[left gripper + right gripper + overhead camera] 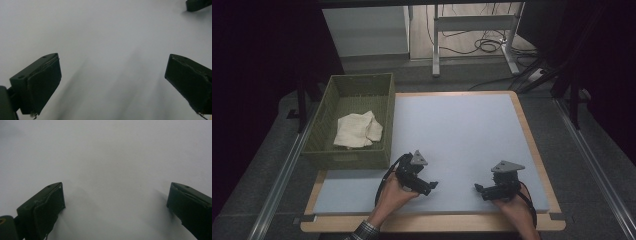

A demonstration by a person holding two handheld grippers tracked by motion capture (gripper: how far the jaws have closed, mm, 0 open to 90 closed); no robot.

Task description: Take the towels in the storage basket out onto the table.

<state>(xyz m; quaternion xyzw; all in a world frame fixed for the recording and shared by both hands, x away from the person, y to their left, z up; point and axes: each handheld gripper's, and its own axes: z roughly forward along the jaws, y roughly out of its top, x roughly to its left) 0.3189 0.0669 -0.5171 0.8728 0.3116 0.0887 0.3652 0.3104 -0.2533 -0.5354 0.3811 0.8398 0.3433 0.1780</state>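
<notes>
Both tools are resting low at the near edge of the tabletop [462,135], and neither has anything in it. Your left hand-held gripper [430,186] has its jaws spread wide, pale mat showing between them in the left gripper view, and the same goes for your right hand-held gripper [478,188], wide open over bare surface in the right gripper view.

The thing nearest to you is the cream cloth [358,129], lying crumpled on the floor of the green woven basket [384,95] at the far left, well apart from both tools. It looks light and completely limp, so expect it to sag and trail rather than hold any shape when you lift it. It shouldn't be slippery or fragile, so a firm pinch should do no harm.

Go for a raised fold rather than a flat patch; the bunched ridge near the middle of the heap gives the jaws something to close on. The left tool is the closer one. Mind the basket wall on the way in, and lift high enough that the hanging cloth clears the rim.
</notes>
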